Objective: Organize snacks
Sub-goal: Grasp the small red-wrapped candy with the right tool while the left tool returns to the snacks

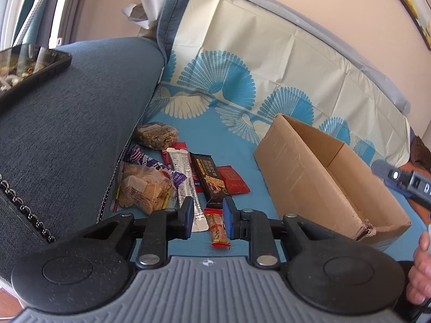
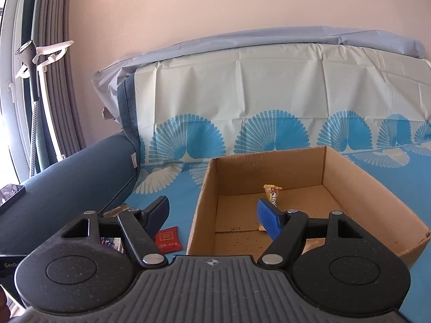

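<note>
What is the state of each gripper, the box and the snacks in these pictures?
left gripper: open, holds nothing, a small red snack bar lies between its fingers.
right gripper: open wide, holds nothing, over the box's near left wall.
cardboard box: open at the top, one yellow snack packet inside.
snack pile: loose on the blue cloth, outside the box.
phone: lies flat on the sofa arm.

I see loose snacks (image 1: 186,177) heaped flat on the blue cloth beside an upright, open cardboard box (image 2: 347,188), which holds one yellow-wrapped snack (image 2: 272,192) (partly hidden) on its floor.
</note>
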Action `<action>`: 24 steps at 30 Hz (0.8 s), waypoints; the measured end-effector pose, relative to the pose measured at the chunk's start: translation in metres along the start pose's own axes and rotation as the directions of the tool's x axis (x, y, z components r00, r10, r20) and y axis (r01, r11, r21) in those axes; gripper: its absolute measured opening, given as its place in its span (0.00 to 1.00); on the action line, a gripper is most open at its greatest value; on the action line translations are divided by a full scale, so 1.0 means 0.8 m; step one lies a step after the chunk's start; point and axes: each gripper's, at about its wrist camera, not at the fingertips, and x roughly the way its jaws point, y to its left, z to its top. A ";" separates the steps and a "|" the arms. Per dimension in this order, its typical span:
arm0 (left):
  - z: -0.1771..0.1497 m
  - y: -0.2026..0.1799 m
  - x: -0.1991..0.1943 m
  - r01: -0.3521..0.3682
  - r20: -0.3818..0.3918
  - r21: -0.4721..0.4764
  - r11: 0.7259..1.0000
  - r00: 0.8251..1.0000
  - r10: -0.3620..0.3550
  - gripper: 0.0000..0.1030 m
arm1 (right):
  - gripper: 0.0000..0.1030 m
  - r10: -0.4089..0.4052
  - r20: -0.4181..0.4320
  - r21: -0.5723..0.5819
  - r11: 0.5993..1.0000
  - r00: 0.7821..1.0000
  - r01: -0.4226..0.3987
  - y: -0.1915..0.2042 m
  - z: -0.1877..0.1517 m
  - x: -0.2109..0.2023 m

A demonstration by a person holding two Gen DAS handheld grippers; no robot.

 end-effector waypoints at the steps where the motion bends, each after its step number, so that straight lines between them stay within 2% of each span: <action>1: 0.001 0.004 0.000 0.008 -0.002 -0.018 1.000 1.000 -0.008 0.24 | 0.64 0.013 -0.012 -0.006 1.000 1.000 -0.013 0.002 -0.002 0.002; 2: 0.001 0.008 0.000 0.014 -0.004 -0.035 0.999 1.000 -0.014 0.24 | 0.61 0.034 -0.026 -0.010 0.999 0.999 -0.034 0.005 -0.005 0.004; 4: 0.001 0.015 0.000 0.019 -0.007 -0.071 0.997 1.000 -0.020 0.24 | 0.48 0.074 -0.048 -0.022 0.997 0.996 -0.075 0.009 -0.010 0.008; 7: 0.003 0.025 0.003 0.023 -0.017 -0.122 0.992 1.000 -0.025 0.24 | 0.35 0.130 -0.050 -0.062 0.989 0.990 -0.133 0.019 -0.015 0.006; 12: 0.005 0.031 0.008 0.012 -0.026 -0.164 0.986 1.000 -0.017 0.24 | 0.32 0.210 -0.058 -0.141 0.966 0.976 -0.217 0.042 -0.025 0.007; 18: 0.006 0.031 0.016 -0.027 -0.034 -0.176 0.984 0.999 0.021 0.24 | 0.31 0.301 -0.125 -0.220 0.921 0.945 -0.323 0.083 -0.045 0.025; 21: 0.006 0.036 0.019 -0.042 -0.040 -0.198 0.979 0.999 0.035 0.24 | 0.31 0.323 -0.166 -0.213 0.911 0.932 -0.354 0.098 -0.055 0.043; 24: 0.007 0.041 0.022 -0.050 -0.048 -0.221 0.974 0.998 0.041 0.25 | 0.31 0.321 -0.205 -0.175 0.917 0.924 -0.358 0.104 -0.064 0.067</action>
